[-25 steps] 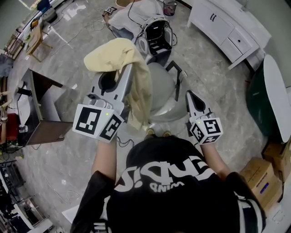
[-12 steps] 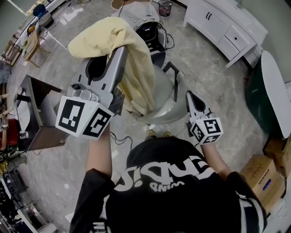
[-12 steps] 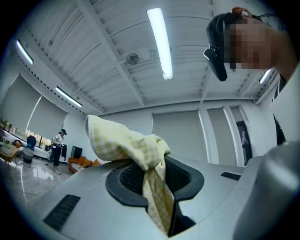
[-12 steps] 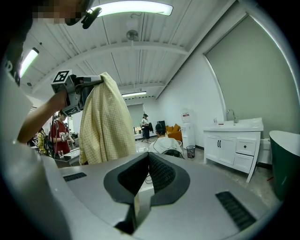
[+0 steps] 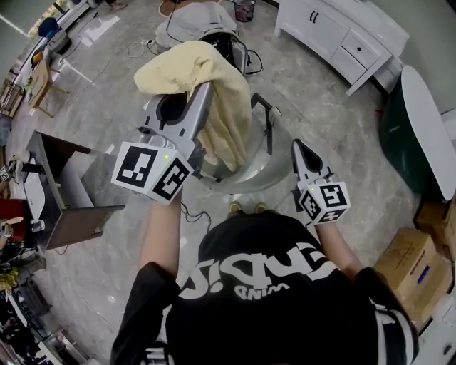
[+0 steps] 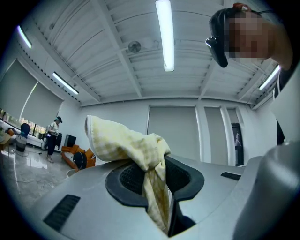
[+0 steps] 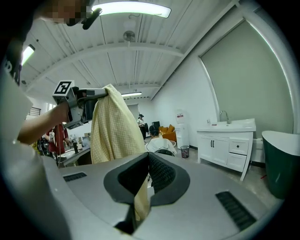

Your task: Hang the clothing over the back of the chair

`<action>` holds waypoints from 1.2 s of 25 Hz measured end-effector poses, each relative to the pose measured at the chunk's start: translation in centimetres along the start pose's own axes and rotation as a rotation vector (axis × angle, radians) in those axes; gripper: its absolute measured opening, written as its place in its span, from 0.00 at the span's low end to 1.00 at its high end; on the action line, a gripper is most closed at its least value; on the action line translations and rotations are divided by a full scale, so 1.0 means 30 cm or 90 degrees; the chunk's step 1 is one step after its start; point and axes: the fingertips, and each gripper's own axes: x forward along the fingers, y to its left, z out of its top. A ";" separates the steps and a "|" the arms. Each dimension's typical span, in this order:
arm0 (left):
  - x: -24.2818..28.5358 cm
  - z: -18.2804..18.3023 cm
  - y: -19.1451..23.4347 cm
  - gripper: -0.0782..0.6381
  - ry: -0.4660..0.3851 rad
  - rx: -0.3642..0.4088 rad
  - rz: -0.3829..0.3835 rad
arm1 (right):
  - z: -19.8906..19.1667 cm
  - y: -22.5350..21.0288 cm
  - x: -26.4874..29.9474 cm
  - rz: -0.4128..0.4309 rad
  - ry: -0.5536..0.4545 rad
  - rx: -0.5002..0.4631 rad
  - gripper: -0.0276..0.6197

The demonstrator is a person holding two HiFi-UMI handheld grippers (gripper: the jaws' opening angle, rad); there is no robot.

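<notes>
Head view shows yellow clothing (image 5: 226, 117) clamped in left gripper (image 5: 203, 91).

Count, all views:
- left gripper (image 5: 201, 96): 1; right gripper (image 5: 298, 148): 1; two in all.
- yellow garment (image 5: 229, 125): 1.
- grey chair (image 5: 251, 171): 1.
- white cabinet (image 5: 335, 36): 1.
- cardboard boxes (image 5: 407, 274): 2.
- wastebasket (image 5: 244, 8): 1.

Bright, even, lit from ceiling tube lights (image 6: 164, 35). Soft shadows on pale glossy floor (image 5: 107, 128). Strong fisheye bending, dark vignette at edges; sharp centre.
</notes>
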 end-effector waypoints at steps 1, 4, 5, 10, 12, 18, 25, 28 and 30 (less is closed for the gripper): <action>0.011 -0.032 -0.003 0.25 0.009 -0.007 -0.006 | -0.004 -0.009 -0.006 -0.007 0.001 0.002 0.06; 0.034 -0.140 -0.028 0.25 0.038 -0.019 -0.029 | -0.020 -0.037 -0.029 -0.031 0.005 0.011 0.06; 0.036 -0.178 -0.041 0.25 0.048 -0.020 -0.037 | -0.027 -0.045 -0.038 -0.038 0.005 0.014 0.06; 0.018 -0.338 -0.104 0.25 0.092 -0.045 -0.063 | -0.051 -0.079 -0.087 -0.074 0.005 0.026 0.06; 0.014 -0.376 -0.123 0.25 0.104 -0.053 -0.069 | -0.059 -0.090 -0.104 -0.086 0.005 0.028 0.06; 0.026 -0.414 -0.198 0.25 0.118 -0.057 -0.104 | -0.061 -0.115 -0.160 -0.120 0.002 0.034 0.06; 0.046 -0.475 -0.298 0.25 0.141 -0.072 -0.170 | -0.079 -0.134 -0.260 -0.183 0.001 0.045 0.06; 0.062 -0.498 -0.344 0.25 0.147 -0.077 -0.193 | -0.095 -0.160 -0.303 -0.205 0.004 0.050 0.06; 0.066 -0.512 -0.368 0.25 0.151 -0.080 -0.205 | -0.096 -0.169 -0.327 -0.217 0.002 0.051 0.06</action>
